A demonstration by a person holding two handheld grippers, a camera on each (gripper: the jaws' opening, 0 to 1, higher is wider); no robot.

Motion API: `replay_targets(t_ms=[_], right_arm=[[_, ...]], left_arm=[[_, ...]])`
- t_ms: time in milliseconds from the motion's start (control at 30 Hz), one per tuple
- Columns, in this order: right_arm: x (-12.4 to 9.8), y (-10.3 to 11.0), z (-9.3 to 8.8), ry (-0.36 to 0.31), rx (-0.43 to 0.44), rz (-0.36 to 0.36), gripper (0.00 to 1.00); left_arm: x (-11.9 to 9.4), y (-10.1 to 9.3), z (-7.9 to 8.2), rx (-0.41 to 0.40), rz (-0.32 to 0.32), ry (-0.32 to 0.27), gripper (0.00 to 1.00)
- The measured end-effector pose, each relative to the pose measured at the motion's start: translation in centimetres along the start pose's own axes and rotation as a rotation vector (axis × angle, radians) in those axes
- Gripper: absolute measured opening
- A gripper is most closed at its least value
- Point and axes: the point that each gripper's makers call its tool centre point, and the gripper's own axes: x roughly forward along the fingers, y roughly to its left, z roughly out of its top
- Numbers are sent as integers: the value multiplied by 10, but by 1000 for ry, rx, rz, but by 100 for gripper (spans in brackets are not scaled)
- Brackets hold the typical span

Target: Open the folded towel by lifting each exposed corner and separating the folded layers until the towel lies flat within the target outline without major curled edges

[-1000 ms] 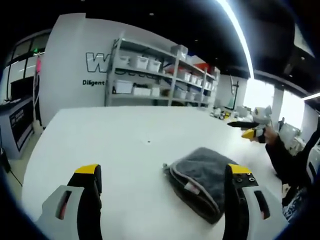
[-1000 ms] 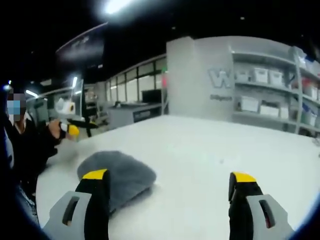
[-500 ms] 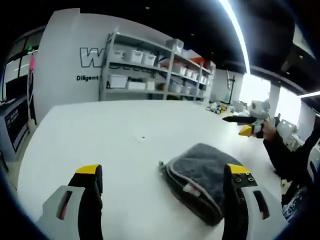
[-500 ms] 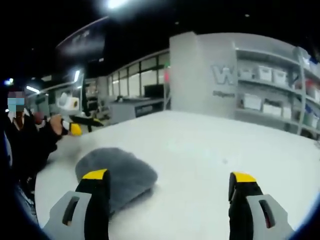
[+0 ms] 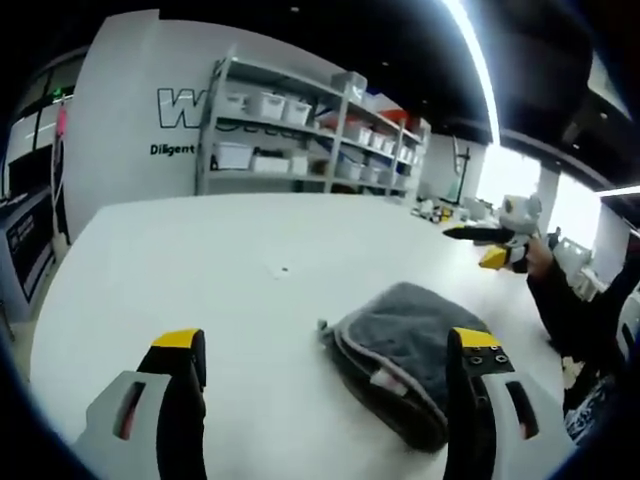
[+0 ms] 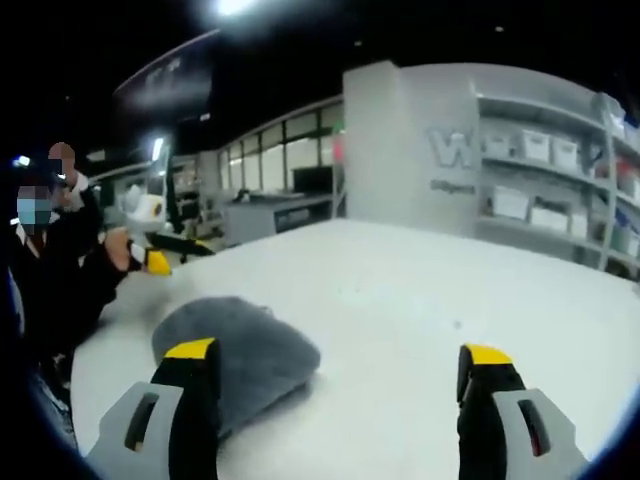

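Near the table's (image 5: pixel 180 270) front edge, grey towel (image 5: pixel 405 350) lies fully folded, unfolding not begun; left gripper (image 5: pixel 325 350) and right gripper (image 6: pixel 338 365) hover, jaws wide, empty.

Big open workshop with a dark ceiling and a long strip light (image 5: pixel 470 45) overhead. A wide white table (image 5: pixel 230 260) runs back toward a white wall (image 5: pixel 125 110) with dark lettering, next to grey metal shelving (image 5: pixel 300 140) stacked with white bins. Bright windows (image 5: pixel 510 175) sit off to one side.
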Motion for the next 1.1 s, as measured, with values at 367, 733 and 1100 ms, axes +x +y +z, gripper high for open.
replay_targets(t_ms=[367,733,1100], right_arm=[[2,-2,0,9,2,1,99],[14,2,-7,45,3,26,96],[20,7,-14,66,47,63,87]], left_arm=[[4,-3,0,1,-17,13,95],[13,-2,-6,-15,-38,31,92],[23,-5,-13,-45,-67,45,90]])
